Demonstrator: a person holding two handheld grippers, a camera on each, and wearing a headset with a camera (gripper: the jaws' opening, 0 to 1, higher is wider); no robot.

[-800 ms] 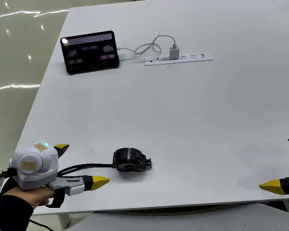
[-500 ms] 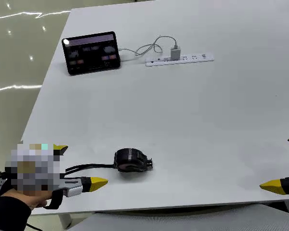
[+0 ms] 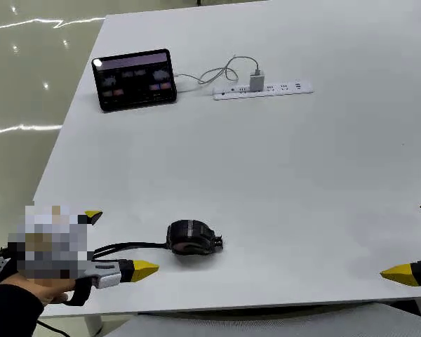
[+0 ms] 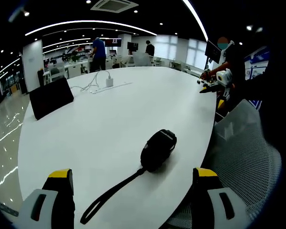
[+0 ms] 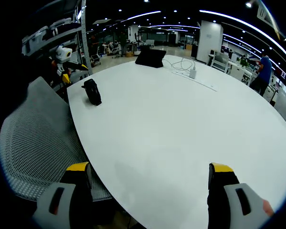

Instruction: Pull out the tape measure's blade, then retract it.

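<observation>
Low and left of centre, the tape (image 3: 191, 237) lies on the table (image 3: 281, 161), blade not yet out. My left gripper (image 3: 123, 242), jaws apart, sits near it at lower left; my right gripper (image 3: 409, 241), also apart, at far right. Next, I judge: clamp the case, catch the tip.

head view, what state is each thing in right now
tape measure: no blade pulled out, lying on the table, untouched
left tool: open, empty, short of the tape measure
right tool: open, empty, at the table's near edge
tablet: screen lit, propped up
charger: plugged into the power strip, cable running to the tablet
</observation>
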